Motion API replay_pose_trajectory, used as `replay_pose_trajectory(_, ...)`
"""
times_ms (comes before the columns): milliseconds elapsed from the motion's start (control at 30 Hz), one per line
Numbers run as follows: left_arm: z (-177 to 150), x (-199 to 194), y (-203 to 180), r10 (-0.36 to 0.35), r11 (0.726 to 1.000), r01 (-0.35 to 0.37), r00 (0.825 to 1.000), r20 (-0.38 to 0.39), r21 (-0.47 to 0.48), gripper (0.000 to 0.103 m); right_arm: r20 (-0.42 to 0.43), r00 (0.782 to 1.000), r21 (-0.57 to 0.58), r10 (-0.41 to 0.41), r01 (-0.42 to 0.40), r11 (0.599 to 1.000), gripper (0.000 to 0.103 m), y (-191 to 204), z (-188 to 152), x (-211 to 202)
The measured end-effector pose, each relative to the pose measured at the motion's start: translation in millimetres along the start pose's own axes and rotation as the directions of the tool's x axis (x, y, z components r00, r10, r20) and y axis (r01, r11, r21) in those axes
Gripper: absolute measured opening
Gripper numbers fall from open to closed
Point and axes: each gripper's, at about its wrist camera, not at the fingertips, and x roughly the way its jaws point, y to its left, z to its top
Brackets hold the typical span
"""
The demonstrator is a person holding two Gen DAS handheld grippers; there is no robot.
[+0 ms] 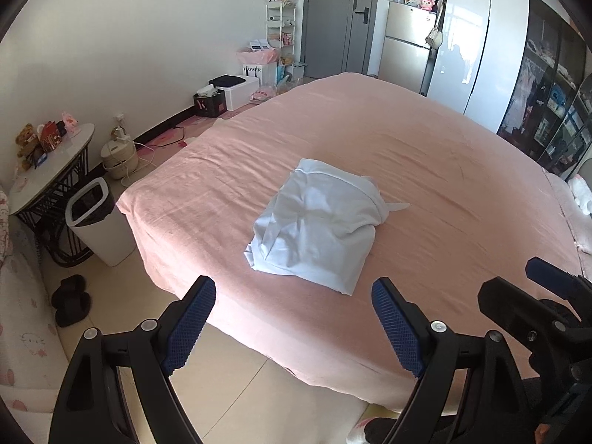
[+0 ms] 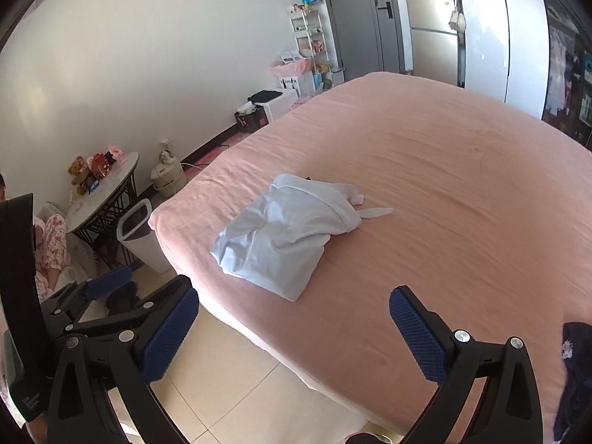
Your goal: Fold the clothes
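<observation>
The pale blue garment (image 1: 314, 225) lies in a compact, already folded bundle on the pink bed (image 1: 444, 170), toward the near-left corner of the mattress and clear of its edges. Its long axis runs diagonally, from the near-left corner of the bundle up to the far right, where a thin strap or tie (image 2: 377, 212) trails loose onto the sheet. The bundle sits ahead of both tools and touches neither: the left gripper (image 1: 294, 327) hangs over the near edge of the bed with its jaws spread wide and nothing between the blue pads, and the right gripper (image 2: 296, 333) does the same, its jaws likewise spread and empty. The two grippers are side by side, each showing at the edge of the other's view, and the bundle lies almost straight ahead of the left one and slightly left of centre for the right, so neither looks clearly nearer; any next reach would go forward and down. The fold looks finished or nearly so, the stray strap being the one untidy part. A dark garment (image 2: 577, 377) shows at the right margin of the right wrist view. On the floor left of the bed stands a white bin (image 1: 98, 222) with a dark liner; its contents cannot be made out.
</observation>
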Motion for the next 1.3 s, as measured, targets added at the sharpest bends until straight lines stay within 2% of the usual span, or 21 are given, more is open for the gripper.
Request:
replay_pose_trajectory(267, -8, -11, -1, 0.054, 0.998, -0.054, 0.998, -0.013, 0.021, 0.086, 0.028, 0.999, -0.077, -0.047, 0.049, 0.996, 0.103, 9, -16, -9)
replay_pose_trajectory(400, -16, -14, -5, 0.114, 0.993, -0.111, 0.992, -0.049, 0.046, 0.086, -0.016, 0.994, -0.1, -0.107, 0.105, 0.989, 0.103, 11, -23, -8)
replay_pose_trajectory(500, -21, -13, -4, 0.11, 0.994, -0.107, 0.986, -0.125, 0.036, 0.086, -0.069, 0.986, -0.129, -0.149, 0.139, 0.982, 0.103, 14, -23, -11)
replay_pose_trajectory(567, -21, -17, -3, 0.092, 0.996, -0.09, 0.986, -0.142, 0.021, 0.086, -0.1, 0.98, -0.151, -0.171, 0.155, 0.976, 0.103, 17, -22, -15)
replay_pose_trajectory(767, -10, -62, -8, 0.119, 0.993, -0.118, 0.989, -0.085, 0.018, 0.086, -0.123, 0.975, -0.164, -0.183, 0.161, 0.973, 0.103, 23, -16, -47)
replay_pose_trajectory(1033, 0, -108, -15, 0.111, 0.994, -0.111, 0.994, 0.002, 0.0, 0.086, -0.083, 0.972, -0.14, -0.219, 0.207, 0.968, 0.103, 27, -6, -101)
replay_pose_trajectory(1167, 3, -113, -17, 0.086, 0.996, -0.086, 0.996, 0.018, -0.01, 0.086, -0.058, 0.968, -0.121, -0.245, 0.237, 0.964, 0.103, 27, -3, -118)
replay_pose_trajectory(1300, 2, -116, -18, 0.094, 0.996, -0.094, 0.995, 0.023, -0.01, 0.086, -0.046, 0.968, -0.114, -0.246, 0.239, 0.964, 0.103, 26, -3, -123)
